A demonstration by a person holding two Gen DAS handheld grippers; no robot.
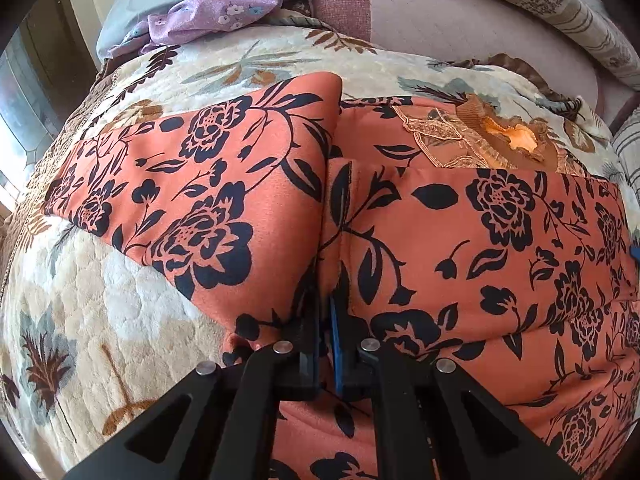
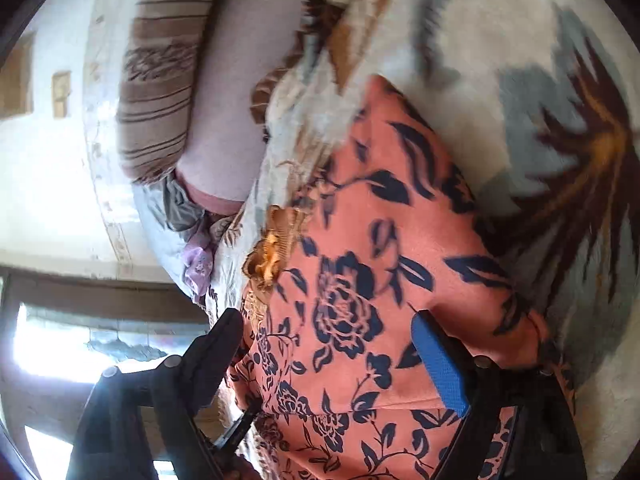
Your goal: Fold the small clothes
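The left gripper (image 1: 326, 304) has its jaws pinched tight on a fold of the orange black-flowered garment (image 1: 460, 240); the right gripper (image 2: 332, 344) hangs over it, jaws wide, holding nothing.

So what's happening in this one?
A person with two handheld grippers is folding an orange floral garment on a bed's patterned blanket. The left gripper is shut on a pinched ridge of the fabric. The right gripper hangs open above the garment, gripping nothing.
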